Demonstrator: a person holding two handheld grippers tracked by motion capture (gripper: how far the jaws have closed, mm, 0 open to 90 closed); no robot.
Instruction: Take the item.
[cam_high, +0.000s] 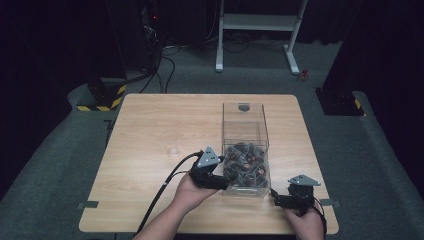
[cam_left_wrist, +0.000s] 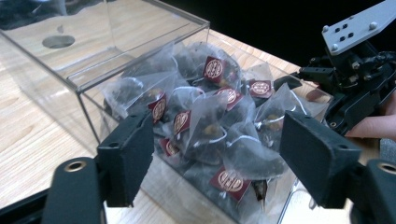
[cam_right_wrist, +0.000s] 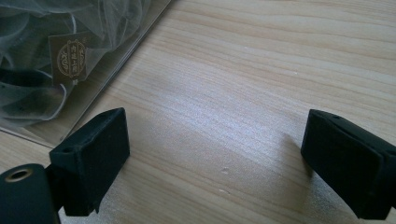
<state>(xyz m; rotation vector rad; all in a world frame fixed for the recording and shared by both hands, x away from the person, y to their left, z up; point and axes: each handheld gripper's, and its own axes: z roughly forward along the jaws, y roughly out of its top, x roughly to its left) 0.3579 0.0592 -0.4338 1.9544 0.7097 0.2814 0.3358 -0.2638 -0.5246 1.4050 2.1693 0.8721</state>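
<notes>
A clear plastic box (cam_high: 245, 107) stands on the wooden table (cam_high: 150, 120), right of centre. Its near end holds a heap of mesh tea bags (cam_high: 246, 162) with red tags. My left gripper (cam_high: 226, 182) sits at the box's near left corner and is open. In the left gripper view the tea bags (cam_left_wrist: 205, 126) lie between and beyond the spread jaws of the left gripper (cam_left_wrist: 217, 156), and the pads do not press on them. My right gripper (cam_high: 275, 197) rests by the box's near right corner. It is open (cam_right_wrist: 215, 158) over bare wood, with a tagged tea bag (cam_right_wrist: 67, 58) behind the box wall at upper left.
A small clear cup (cam_high: 171, 144) stands left of the box, near the table's middle. Beyond the table's far edge are a white metal stand (cam_high: 260, 22), floor cables and a yellow-black striped base (cam_high: 102, 102). Bare wood lies across the table's left half.
</notes>
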